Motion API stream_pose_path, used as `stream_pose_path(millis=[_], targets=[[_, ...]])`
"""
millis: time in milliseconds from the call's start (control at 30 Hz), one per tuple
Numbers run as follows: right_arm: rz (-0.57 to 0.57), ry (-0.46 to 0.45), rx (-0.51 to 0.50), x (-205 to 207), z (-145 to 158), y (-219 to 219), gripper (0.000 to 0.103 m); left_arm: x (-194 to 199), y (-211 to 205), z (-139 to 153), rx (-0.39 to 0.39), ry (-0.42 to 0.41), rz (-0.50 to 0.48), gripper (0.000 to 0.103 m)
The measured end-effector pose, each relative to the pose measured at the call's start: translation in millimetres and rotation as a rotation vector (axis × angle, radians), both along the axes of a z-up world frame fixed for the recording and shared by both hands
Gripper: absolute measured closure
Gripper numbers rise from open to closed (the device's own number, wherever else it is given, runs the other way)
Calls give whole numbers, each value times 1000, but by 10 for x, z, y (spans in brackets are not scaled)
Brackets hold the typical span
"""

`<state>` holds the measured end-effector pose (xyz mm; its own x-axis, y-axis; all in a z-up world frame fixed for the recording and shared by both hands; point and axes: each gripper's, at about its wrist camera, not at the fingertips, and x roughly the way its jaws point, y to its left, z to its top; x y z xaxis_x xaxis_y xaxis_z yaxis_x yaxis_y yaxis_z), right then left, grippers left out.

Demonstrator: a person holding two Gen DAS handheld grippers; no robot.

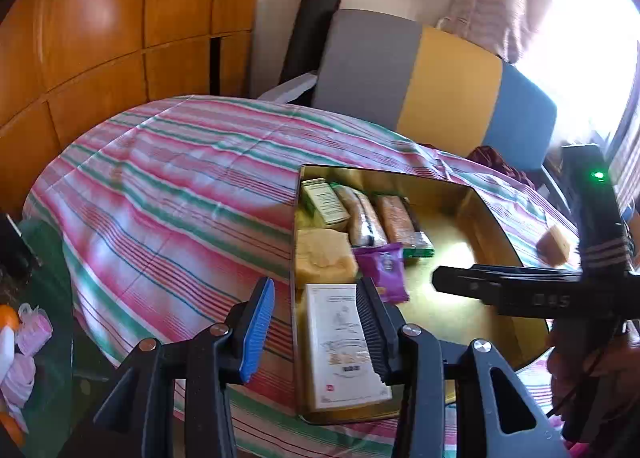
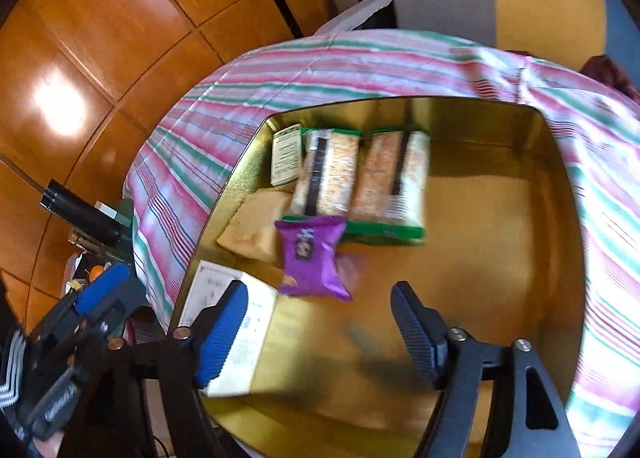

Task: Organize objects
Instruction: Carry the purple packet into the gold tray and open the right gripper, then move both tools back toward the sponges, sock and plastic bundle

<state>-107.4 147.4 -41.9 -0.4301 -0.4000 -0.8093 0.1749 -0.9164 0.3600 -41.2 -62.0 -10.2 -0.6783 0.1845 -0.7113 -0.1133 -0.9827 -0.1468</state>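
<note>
Now purple packet (image 2: 314,258) between right claw (image 2: 320,334) fingers

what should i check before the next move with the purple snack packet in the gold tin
1. Right gripper open and empty: ok.
2. Left gripper open, holding nothing: ok.
3. Purple foil snack packet inside the gold rectangular metal tin: ok, though blurred, so whether it has settled: cannot tell.
4. Bare tin floor on the right for more items: ok.
5. Tan wrapped block outside the tin on the striped cloth: not ok.
</note>
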Motion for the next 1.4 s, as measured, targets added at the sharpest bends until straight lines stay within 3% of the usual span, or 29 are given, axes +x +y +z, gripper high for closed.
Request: stream_pose_path(millis=[233, 567, 767, 1067, 1233, 1400], targets=[[-114, 50, -34, 400, 177, 582, 17, 99, 255, 75, -20, 18, -76, 60], [-346, 62, 1, 922, 233, 1655, 17, 200, 681, 96, -56, 14, -179, 60], [-573, 96, 50, 1319, 350, 2525, 16, 227, 970, 70, -65, -2, -258, 60], [-1065, 145, 113, 1999, 381, 3811, 15, 288, 1556, 94, -98, -3, -397, 60], [-1277, 157, -45, 2369, 268, 4186, 15, 272, 1958, 130, -101, -8, -471, 60], [-1340, 155, -144, 2507, 198, 4330, 15, 208, 2404, 111, -80, -48, -540, 60]])
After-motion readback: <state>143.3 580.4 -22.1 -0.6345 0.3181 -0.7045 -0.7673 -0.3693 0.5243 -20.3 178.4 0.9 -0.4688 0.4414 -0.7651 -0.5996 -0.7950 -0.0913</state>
